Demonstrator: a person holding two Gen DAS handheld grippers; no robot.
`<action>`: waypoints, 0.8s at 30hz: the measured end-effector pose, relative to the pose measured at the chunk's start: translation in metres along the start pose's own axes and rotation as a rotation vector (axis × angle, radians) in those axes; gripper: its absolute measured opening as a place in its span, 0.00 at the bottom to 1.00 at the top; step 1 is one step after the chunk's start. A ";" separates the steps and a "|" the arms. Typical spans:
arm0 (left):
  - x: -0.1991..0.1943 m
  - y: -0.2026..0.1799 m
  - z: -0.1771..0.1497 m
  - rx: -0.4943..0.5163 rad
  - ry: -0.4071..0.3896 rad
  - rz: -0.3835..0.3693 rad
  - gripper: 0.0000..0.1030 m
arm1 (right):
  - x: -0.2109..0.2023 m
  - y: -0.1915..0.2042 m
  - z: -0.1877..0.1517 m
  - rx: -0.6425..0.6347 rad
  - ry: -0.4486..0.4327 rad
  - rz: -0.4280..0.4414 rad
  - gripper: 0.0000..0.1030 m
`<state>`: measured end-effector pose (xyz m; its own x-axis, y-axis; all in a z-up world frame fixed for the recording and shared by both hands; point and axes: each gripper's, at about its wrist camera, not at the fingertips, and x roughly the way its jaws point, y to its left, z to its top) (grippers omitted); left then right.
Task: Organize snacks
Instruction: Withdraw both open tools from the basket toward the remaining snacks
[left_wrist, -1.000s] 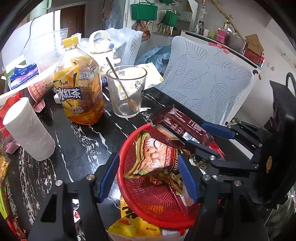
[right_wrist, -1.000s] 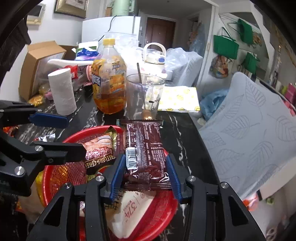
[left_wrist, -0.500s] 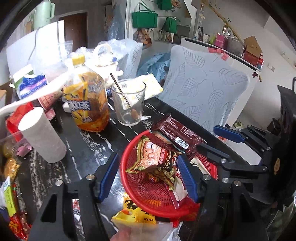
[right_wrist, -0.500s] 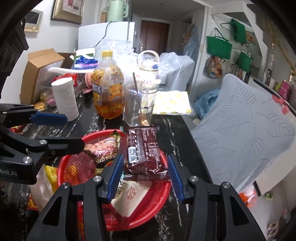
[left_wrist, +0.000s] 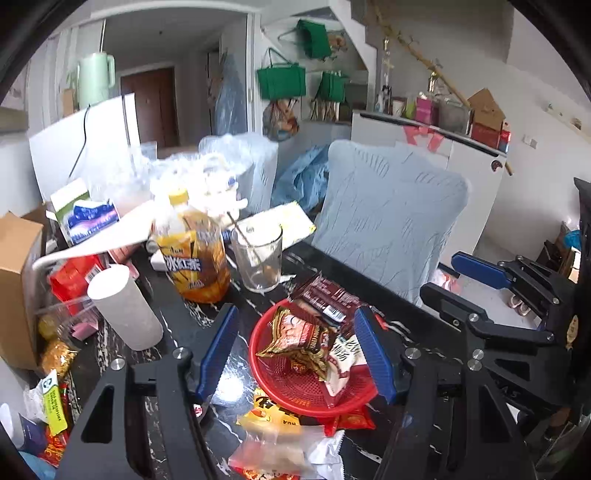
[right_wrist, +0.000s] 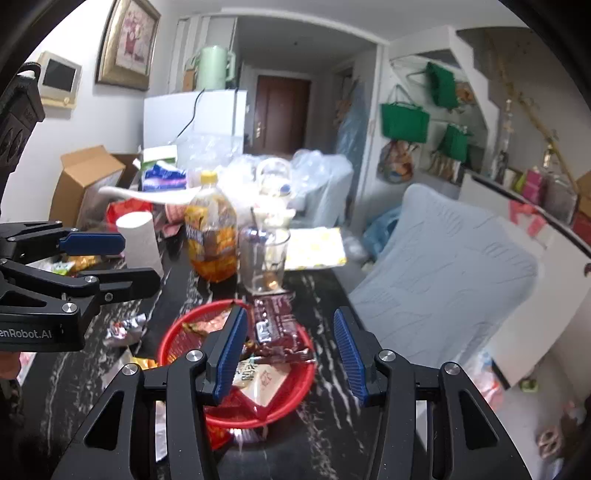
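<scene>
Here, red basket (left_wrist: 295, 387) holds brown packet (left_wrist: 328, 299), gold packet (left_wrist: 299, 338), white packet (left_wrist: 343, 365); both jaws spread, empty.

Snack packs sit in the basket (left_wrist: 295, 387) near the table's (left_wrist: 177, 321) right edge; bottle (left_wrist: 195, 254) and glass (left_wrist: 258, 262) stand behind it, roll (left_wrist: 125, 310) to the left.
</scene>
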<state>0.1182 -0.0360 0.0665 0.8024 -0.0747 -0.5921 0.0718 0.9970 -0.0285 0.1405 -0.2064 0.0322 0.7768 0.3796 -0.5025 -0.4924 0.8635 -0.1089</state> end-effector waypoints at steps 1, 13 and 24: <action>-0.008 -0.002 0.000 0.005 -0.013 -0.002 0.62 | -0.007 0.000 0.001 0.007 -0.009 -0.015 0.47; -0.063 -0.021 -0.020 0.046 -0.070 -0.040 0.62 | -0.091 0.011 -0.009 0.086 -0.062 -0.087 0.53; -0.093 -0.030 -0.055 0.057 -0.053 -0.070 0.62 | -0.132 0.029 -0.040 0.140 -0.035 -0.086 0.58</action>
<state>0.0086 -0.0581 0.0778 0.8245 -0.1461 -0.5467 0.1611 0.9867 -0.0209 0.0081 -0.2448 0.0612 0.8284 0.3114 -0.4657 -0.3659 0.9302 -0.0290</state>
